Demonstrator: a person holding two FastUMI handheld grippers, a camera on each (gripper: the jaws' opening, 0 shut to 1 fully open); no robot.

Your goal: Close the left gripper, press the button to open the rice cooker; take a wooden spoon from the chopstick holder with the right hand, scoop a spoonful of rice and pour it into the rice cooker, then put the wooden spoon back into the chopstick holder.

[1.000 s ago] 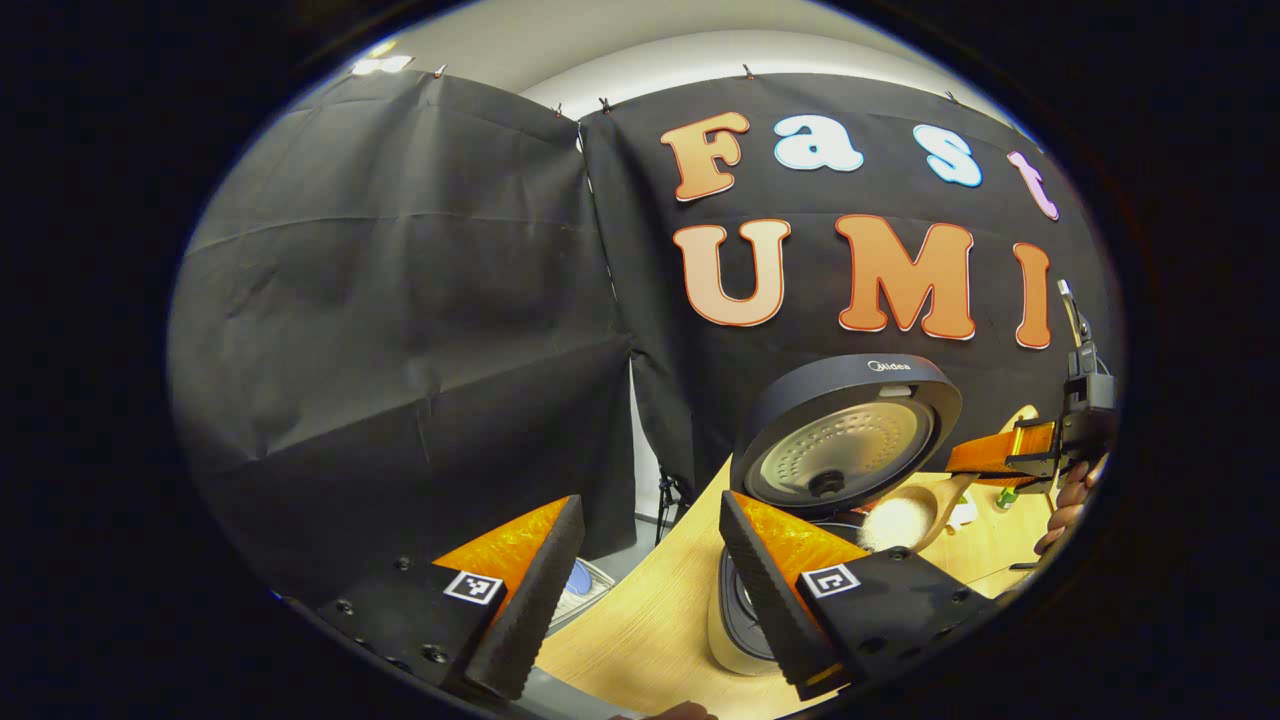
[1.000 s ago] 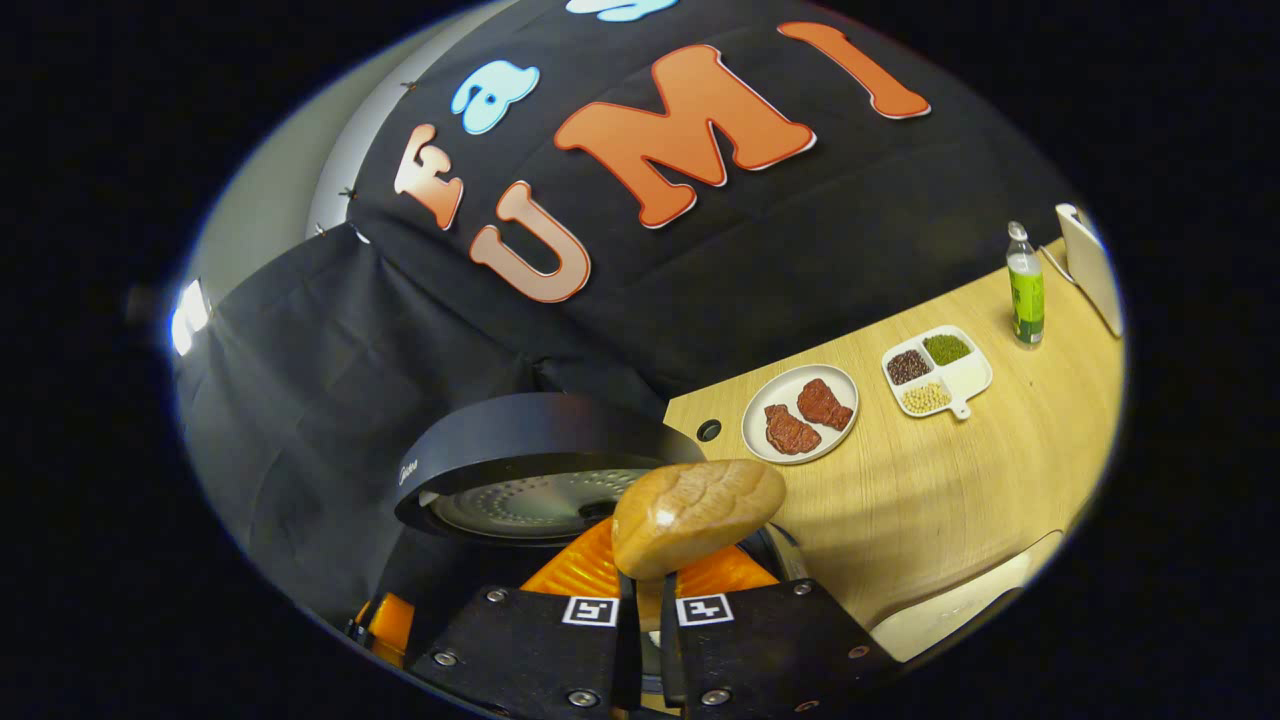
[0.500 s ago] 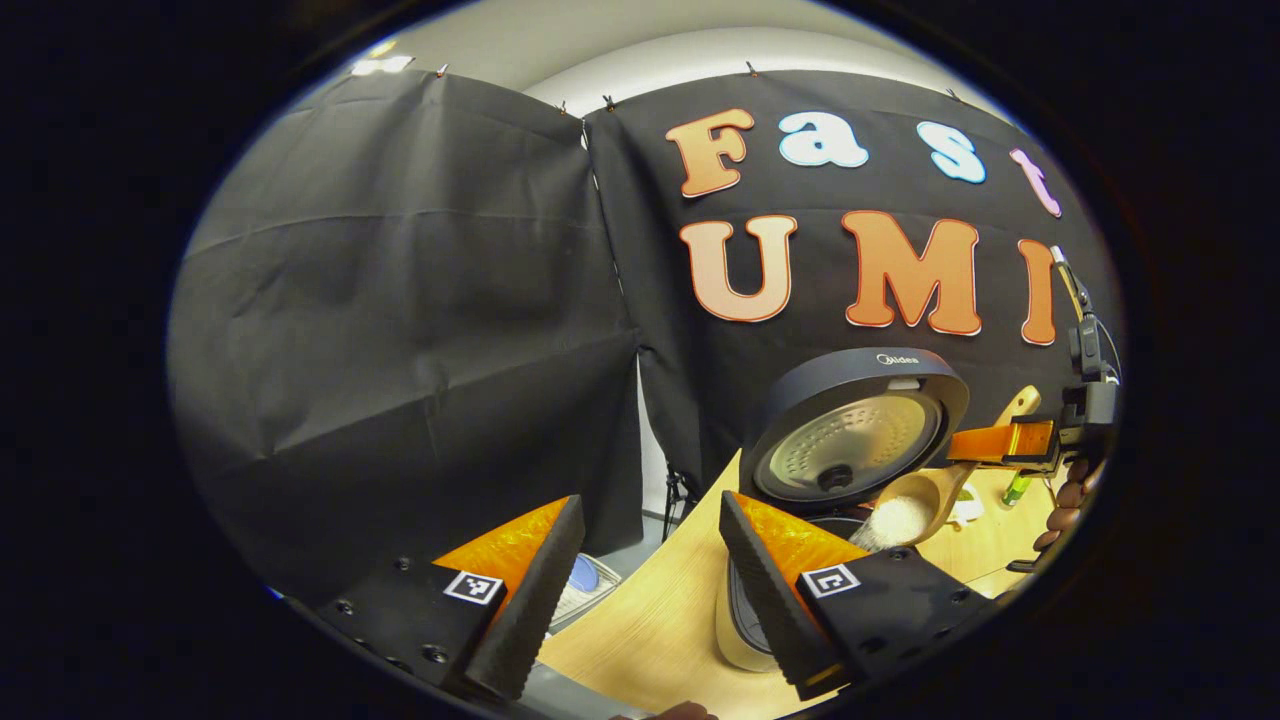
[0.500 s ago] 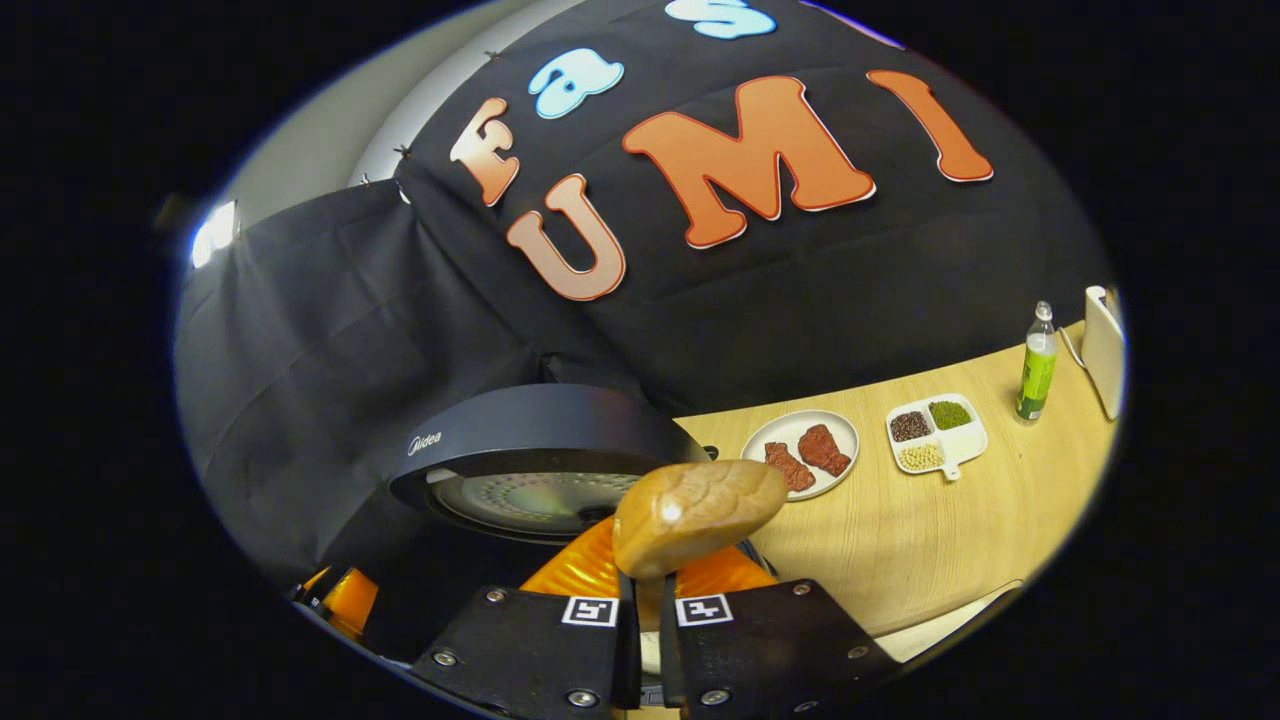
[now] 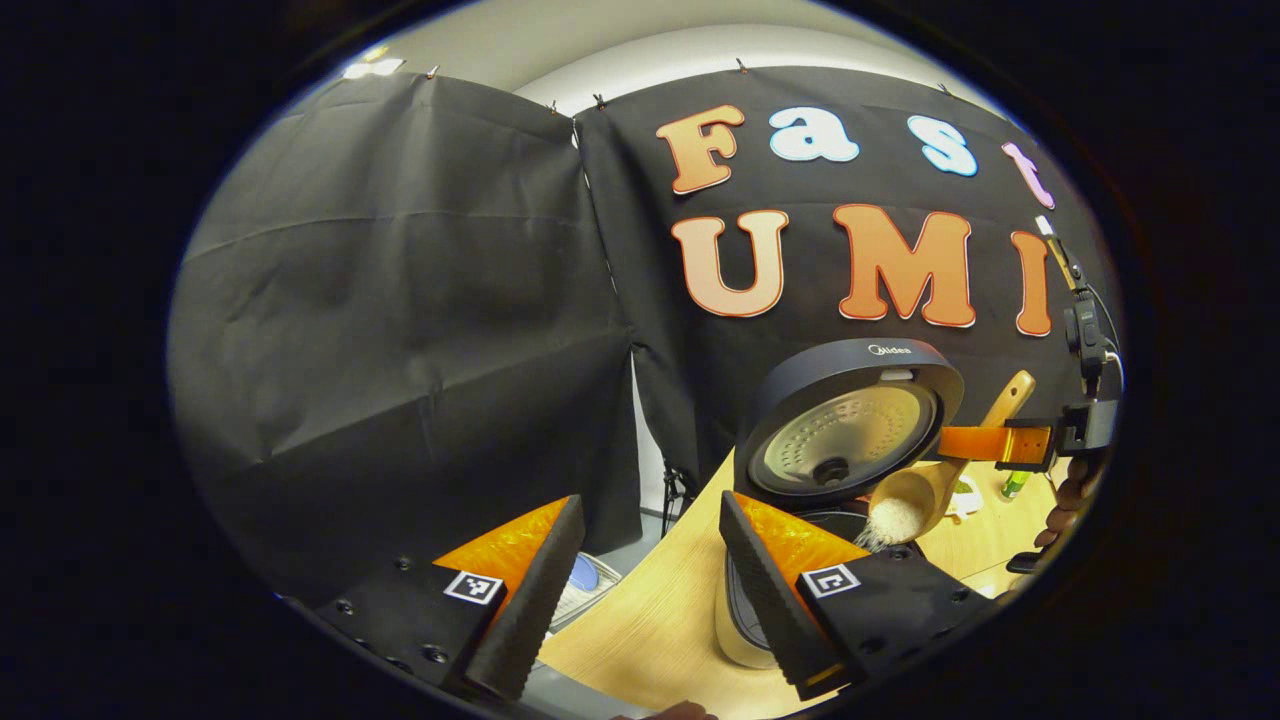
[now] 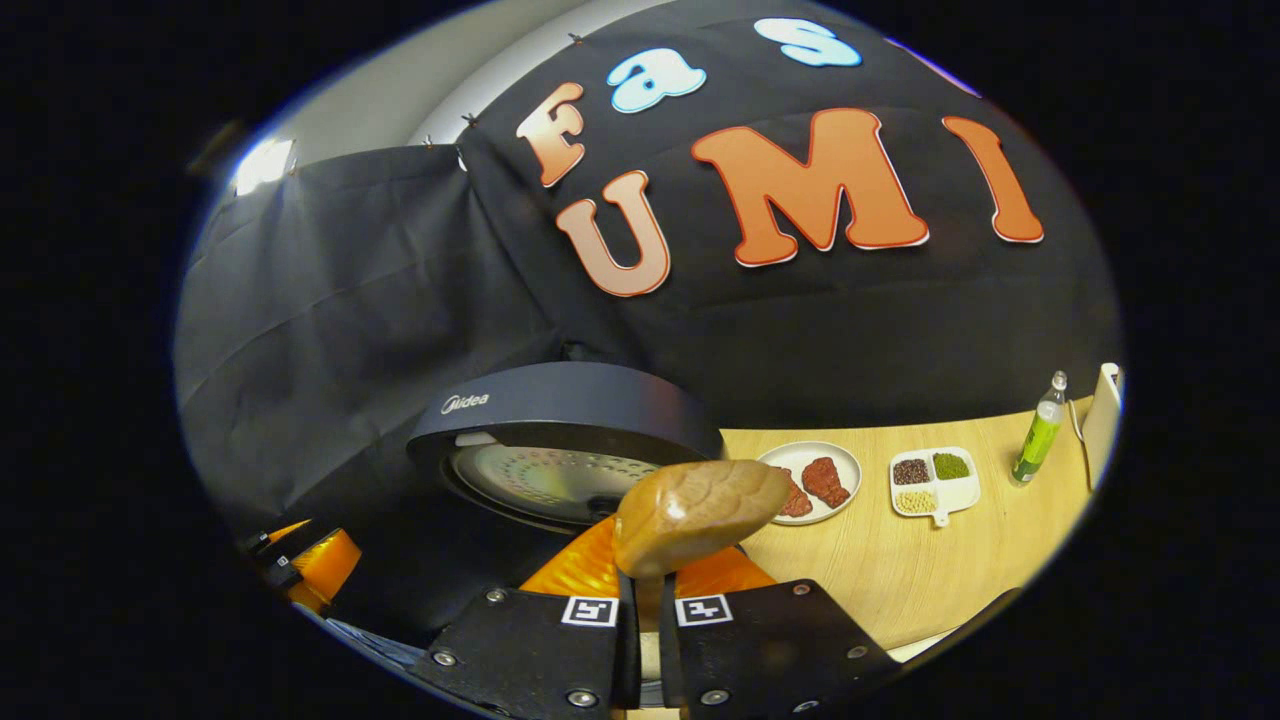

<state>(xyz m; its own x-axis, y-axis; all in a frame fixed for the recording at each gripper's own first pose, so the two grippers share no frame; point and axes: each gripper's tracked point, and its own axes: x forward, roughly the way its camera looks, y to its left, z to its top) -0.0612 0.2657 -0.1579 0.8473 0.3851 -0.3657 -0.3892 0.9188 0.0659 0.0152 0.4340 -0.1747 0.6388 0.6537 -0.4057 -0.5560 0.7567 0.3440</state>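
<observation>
The right gripper (image 6: 640, 640) is clamped on the wooden spoon (image 5: 915, 495), tilting its bowl so rice (image 5: 893, 520) spills into the open rice cooker (image 5: 850, 420). The left gripper (image 5: 645, 590), fingers spread and empty, hangs near, left of the cooker, out of the way.

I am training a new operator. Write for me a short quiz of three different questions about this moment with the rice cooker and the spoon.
1. True or false: the rice cooker lid is open.
2. What does the right gripper hold? A) green bottle B) wooden spoon C) plate
3. Fill in: on the table, the round plate holds two pieces of ____.

Key: 1 true. 2 B; both fingers clamp the handle, rice tipping from the bowl. 3 meat.
</observation>
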